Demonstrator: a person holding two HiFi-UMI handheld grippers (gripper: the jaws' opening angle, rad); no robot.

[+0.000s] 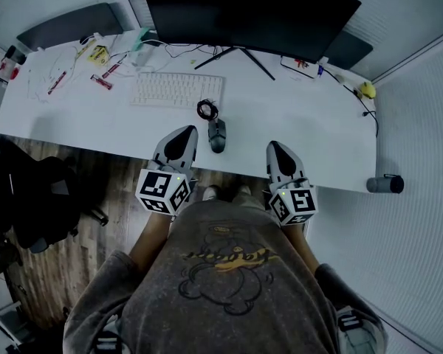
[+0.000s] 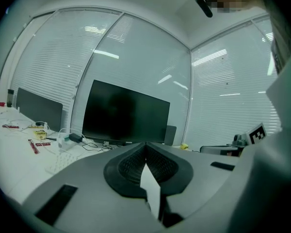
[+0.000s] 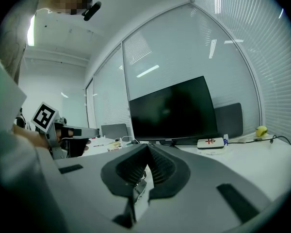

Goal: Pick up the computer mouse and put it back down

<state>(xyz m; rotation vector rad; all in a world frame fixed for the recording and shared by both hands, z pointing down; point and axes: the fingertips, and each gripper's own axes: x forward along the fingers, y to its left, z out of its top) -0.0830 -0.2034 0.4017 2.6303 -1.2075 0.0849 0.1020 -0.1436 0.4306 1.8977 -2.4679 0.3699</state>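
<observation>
Grey shirt (image 1: 229, 271) nearest lens. Left tool (image 1: 183, 133) just left of mouse (image 1: 217, 135), right tool (image 1: 275, 147) to its right; both jaws together, empty. Mouse rests on counter (image 1: 303, 120).

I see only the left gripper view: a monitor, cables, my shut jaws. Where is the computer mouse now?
Observer: In the head view the computer mouse lies on the white desk, just right of the left gripper, untouched.
Operator: And the right gripper?
Observer: The right gripper is further right of the mouse, jaws together, empty.
Operator: Anything close to the mouse?
Observer: A coiled black cable lies just beyond it, by the right end of the keyboard.
</observation>
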